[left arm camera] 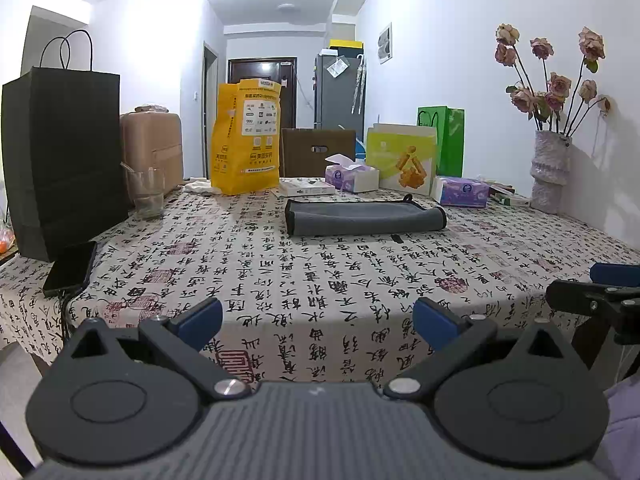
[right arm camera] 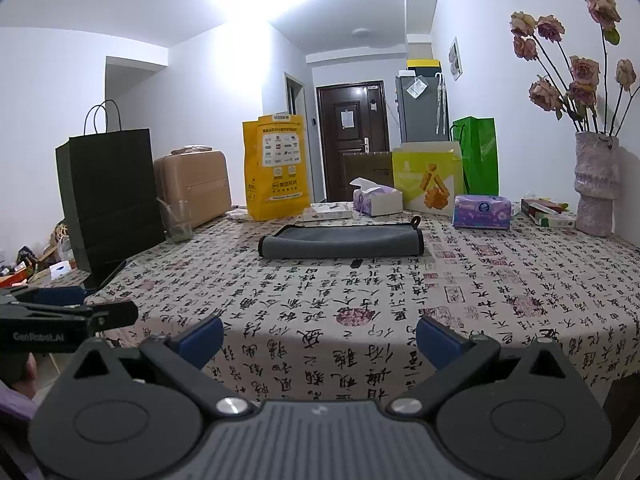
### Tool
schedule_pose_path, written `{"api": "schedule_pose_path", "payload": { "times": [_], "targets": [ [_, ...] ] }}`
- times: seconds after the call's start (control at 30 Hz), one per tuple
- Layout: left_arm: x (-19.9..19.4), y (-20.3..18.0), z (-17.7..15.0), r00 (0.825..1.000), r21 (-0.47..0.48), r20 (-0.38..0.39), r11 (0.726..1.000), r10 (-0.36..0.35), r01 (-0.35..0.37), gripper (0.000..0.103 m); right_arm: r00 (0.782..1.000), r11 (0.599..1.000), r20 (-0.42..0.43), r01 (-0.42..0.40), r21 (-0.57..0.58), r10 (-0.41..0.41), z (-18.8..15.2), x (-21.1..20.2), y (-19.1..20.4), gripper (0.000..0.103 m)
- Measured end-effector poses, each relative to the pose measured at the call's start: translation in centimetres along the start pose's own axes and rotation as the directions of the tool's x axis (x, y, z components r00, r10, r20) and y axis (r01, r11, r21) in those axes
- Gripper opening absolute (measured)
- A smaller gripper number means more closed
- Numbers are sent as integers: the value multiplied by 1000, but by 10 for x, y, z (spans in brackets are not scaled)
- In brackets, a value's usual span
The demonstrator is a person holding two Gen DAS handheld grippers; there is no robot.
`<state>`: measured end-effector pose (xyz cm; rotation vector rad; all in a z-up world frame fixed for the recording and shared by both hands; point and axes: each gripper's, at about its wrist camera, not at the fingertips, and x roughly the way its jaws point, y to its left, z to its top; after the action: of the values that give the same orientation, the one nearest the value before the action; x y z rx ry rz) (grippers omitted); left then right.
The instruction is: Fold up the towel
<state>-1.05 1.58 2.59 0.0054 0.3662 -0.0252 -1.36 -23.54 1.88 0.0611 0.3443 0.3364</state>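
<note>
A grey towel (left arm camera: 366,217) with black edging lies folded in a flat long strip on the far middle of the table; it also shows in the right wrist view (right arm camera: 342,242). A small black tag (left arm camera: 397,238) pokes out at its near edge. My left gripper (left arm camera: 318,322) is open and empty, held off the table's near edge, well short of the towel. My right gripper (right arm camera: 320,340) is open and empty too, at the near edge. Each gripper shows in the other's view, the right (left arm camera: 600,292) and the left (right arm camera: 72,312).
The table wears a calligraphy-print cloth (left arm camera: 320,280). A black paper bag (left arm camera: 64,152), a glass (left arm camera: 146,194) and a phone (left arm camera: 70,268) stand at the left. A yellow bag (left arm camera: 246,140), tissue boxes (left arm camera: 352,176), gift bags and a vase of dried roses (left arm camera: 550,172) line the back.
</note>
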Motion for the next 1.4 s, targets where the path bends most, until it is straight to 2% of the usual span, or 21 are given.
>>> {"api": "schedule_pose_path", "payload": {
  "times": [1.4],
  "targets": [
    [0,-1,3,1000,2,10,1000,5,-5,103,1000,1000,2,13,-3,-13,1,0,-3,103]
  ]
}}
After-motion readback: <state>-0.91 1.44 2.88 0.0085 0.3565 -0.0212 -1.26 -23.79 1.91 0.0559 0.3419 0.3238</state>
